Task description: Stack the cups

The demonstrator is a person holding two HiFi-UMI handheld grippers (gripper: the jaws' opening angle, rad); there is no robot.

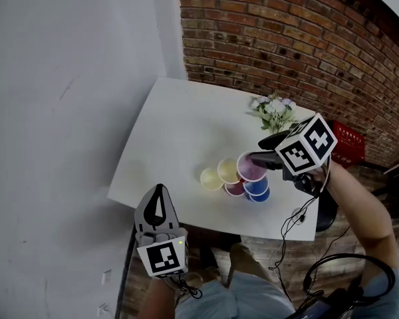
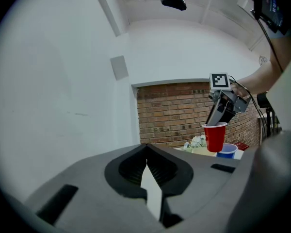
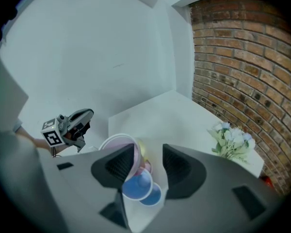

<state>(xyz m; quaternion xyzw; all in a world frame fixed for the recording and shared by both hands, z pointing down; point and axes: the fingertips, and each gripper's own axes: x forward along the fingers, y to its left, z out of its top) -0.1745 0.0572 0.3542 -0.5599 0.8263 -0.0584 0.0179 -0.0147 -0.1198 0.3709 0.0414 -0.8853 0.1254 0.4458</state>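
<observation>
Gripping the red cup (image 1: 251,167) by its rim with the right gripper (image 1: 254,159), hanging it mouth-up just over the blue cups (image 1: 257,187) near the tabletop's (image 1: 179,121) front edge, probably for nesting. Holding the left gripper (image 1: 160,193) shut and empty off the front left corner, clear of the cluster.
</observation>
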